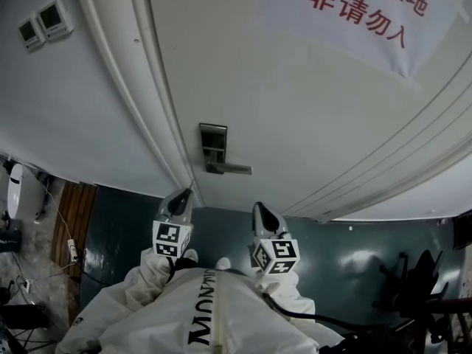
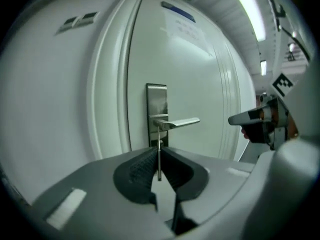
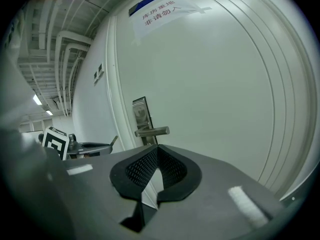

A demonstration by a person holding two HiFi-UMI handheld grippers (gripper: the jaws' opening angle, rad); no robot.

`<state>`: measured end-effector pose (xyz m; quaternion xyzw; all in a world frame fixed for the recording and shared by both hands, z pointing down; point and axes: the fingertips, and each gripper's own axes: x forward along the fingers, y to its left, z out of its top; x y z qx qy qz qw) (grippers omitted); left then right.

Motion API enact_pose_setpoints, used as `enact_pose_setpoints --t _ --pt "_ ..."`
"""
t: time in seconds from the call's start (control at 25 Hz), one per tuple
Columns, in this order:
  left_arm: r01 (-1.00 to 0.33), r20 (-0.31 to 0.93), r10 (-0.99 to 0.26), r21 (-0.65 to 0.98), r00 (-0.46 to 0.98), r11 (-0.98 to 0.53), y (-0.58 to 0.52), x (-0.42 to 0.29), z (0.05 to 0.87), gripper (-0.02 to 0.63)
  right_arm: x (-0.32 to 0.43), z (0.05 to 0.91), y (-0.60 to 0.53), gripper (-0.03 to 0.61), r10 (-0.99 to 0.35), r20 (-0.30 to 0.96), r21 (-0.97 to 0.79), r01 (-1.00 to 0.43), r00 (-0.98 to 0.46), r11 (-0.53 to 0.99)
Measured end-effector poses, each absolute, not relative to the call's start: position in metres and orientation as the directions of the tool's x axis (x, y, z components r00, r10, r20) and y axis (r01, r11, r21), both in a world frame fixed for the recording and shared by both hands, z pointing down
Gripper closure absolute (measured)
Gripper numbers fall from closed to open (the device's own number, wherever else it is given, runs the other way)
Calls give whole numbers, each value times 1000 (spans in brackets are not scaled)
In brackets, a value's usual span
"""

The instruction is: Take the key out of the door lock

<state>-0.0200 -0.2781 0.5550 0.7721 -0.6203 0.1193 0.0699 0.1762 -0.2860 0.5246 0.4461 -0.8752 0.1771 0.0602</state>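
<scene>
One key (image 2: 159, 164) is pinched in the left tongs (image 1: 186, 195). The two dark pads are pressed on its flat sides, with only a thin gap between them that the key fills. From the left gripper view the key looks like a thin metal strip. Its long way runs out past the tips toward the door (image 1: 310, 102). In the right gripper view it pokes out of the tips and tilts up a little, with air around its end.

The lock (image 1: 213, 144) sits straight ahead of the key, with the handle (image 1: 230, 169) just below it on the plate. The key is not touching the lock. It looks to be all the way out, so I think the job is almost done and the left hand only needs to draw back.

The right tongs (image 3: 157, 149) are closed tip to tip with nothing in them. They are beside the left tongs, no nearer to the lock.
</scene>
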Motion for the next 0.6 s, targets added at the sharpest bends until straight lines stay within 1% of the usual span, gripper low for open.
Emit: enact_pose_setpoints --t 0.08,0.2,0.6 --pt "-976 260 -948 -71 183 -207 -273 -23 551 591 173 525 -285 577 -752 263 -255 -796 -604 549" --pt "-979 253 -950 -47 181 -199 -268 -28 546 591 169 524 -282 577 -749 259 -238 -792 -609 562" --pt "-974 197 -960 -77 197 -215 -233 -52 518 591 162 513 -253 577 -779 233 -216 -812 -582 542"
